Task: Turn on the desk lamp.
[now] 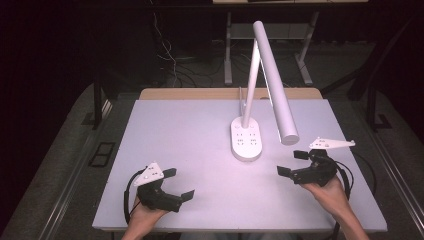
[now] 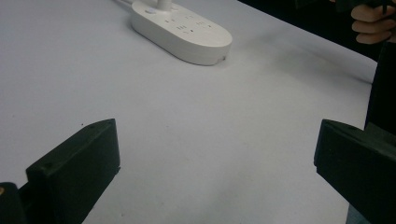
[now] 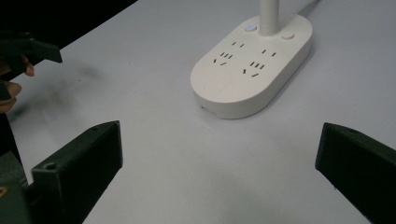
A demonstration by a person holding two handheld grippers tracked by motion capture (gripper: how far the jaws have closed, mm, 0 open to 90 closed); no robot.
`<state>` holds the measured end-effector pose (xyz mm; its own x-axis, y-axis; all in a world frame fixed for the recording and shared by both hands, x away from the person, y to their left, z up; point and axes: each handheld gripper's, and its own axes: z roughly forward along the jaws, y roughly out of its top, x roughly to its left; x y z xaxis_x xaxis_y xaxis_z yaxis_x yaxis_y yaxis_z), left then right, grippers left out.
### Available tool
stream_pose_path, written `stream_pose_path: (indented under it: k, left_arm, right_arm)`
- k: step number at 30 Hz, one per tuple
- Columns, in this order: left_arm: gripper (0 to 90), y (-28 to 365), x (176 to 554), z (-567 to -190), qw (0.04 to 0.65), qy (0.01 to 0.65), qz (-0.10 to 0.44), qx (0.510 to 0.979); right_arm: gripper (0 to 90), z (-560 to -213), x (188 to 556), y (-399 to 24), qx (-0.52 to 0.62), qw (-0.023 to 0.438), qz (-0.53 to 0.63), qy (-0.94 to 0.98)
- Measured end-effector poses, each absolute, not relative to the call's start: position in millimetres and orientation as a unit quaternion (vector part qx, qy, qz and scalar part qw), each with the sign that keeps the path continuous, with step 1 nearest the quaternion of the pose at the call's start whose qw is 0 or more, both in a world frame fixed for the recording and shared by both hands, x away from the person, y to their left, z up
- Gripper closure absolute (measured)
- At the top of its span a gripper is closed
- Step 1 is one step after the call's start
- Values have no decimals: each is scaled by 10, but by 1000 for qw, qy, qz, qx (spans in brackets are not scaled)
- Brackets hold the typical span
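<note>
White desk lamp (image 1: 260, 85) stands at table (image 1: 190, 125) centre-back; its oval base (image 1: 246, 139) carries sockets and two buttons by the stem, and its long head (image 1: 276, 82) slants down toward the right gripper's side. Left gripper (image 1: 180, 184) sits near the front-left edge, jaws released and wide apart, nothing between them, aimed at the base from well apart. Right gripper (image 1: 292, 162) sits front-right, jaws also spread and empty, nearer the base and just below the head's tip. Both likely parked clear, ready to approach; the right looks better placed for the buttons (image 3: 251, 28).
</note>
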<state>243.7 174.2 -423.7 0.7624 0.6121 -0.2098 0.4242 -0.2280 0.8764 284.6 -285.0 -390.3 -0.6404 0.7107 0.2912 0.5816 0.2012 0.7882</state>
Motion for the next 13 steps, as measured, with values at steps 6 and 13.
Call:
stream_pose_path:
  k: [6,13]
  left_arm:
    - [0,1739,2439,-4240,525,333,89,778]
    - [0,1743,2440,-4242,524,333,89,779]
  right_arm:
    - [4,-4012,2707,-2863,421,68,477,769]
    - [4,-4070,2574,-2862,426,77,475,766]
